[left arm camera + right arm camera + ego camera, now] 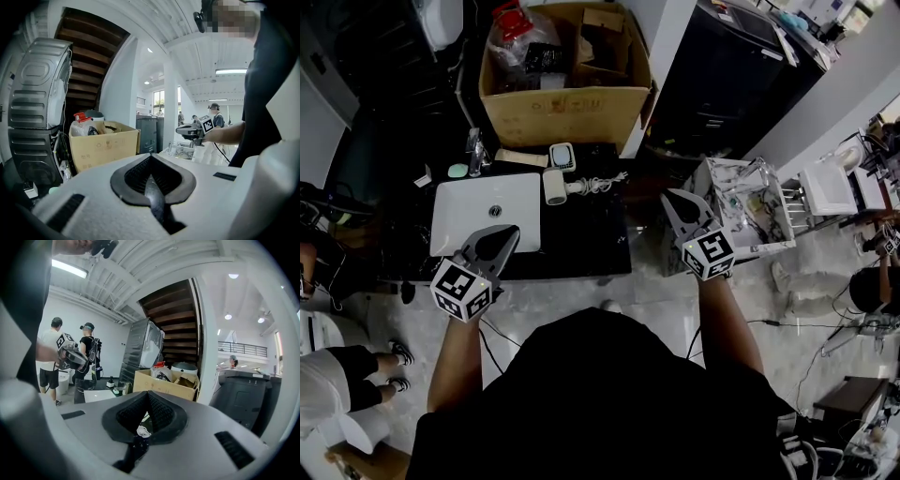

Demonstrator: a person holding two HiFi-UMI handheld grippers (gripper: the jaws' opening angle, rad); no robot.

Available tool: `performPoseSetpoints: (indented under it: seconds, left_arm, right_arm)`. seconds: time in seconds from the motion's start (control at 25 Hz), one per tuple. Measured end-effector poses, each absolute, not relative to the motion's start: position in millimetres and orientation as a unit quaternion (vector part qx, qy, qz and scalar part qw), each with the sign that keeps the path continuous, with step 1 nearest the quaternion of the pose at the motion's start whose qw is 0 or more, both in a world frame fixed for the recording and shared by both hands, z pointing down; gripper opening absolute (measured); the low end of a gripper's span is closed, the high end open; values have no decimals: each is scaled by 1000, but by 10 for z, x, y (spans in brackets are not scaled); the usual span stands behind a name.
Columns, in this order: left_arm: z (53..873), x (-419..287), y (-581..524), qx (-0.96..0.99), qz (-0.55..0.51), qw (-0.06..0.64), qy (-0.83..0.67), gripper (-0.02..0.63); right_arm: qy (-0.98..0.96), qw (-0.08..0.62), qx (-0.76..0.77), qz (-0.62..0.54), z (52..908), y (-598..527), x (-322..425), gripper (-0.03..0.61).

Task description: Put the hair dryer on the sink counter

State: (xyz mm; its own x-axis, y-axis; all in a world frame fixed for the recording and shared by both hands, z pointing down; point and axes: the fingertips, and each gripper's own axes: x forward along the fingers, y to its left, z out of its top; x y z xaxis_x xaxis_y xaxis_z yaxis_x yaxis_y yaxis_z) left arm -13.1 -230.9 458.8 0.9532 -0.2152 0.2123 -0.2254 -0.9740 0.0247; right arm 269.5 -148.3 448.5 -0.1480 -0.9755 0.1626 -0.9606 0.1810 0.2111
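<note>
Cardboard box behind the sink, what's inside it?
Inside the cardboard box you can see a clear plastic bag with a red thing on top, a dark item and a smaller brown carton. They cover the bottom, so anything underneath is hidden.

The white hair dryer (555,186) lies flat on the black sink counter (581,234) near its back edge, its white cord (598,184) bundled alongside.

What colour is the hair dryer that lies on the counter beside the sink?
The hair dryer is white, seen best in the head view.
</note>
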Motion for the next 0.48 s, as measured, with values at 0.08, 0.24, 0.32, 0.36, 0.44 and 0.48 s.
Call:
performPoseSetpoints:
  seconds: [0.08,0.24,0.32,0.36,0.44,0.48]
  left_arm:
    - [4578,-108,-2313,988,103,23,-110,15]
    - [4562,-63,-2310,989,102,22,-108,15]
    - [4556,-49,-2307,989,102,21,-107,15]
    - [4551,-44,-2309,989,102,21,-107,15]
    - [4534,-33,-2318,989,102,20,-107,15]
    - [4524,-27,-2323,989,102,20,-108,15]
  right_arm:
    - [-754,128,644,-25,4485,-1452,2729,9]
    - [-749,122,651,-20,4487,-1401,2799,9]
    - [-747,122,653,-18,4493,-1389,2820,9]
    - [-747,122,654,-18,4495,-1387,2830,9]
    - [-746,121,655,-15,4495,-1387,2852,9]
    - [-746,120,655,-14,4494,-1387,2863,9]
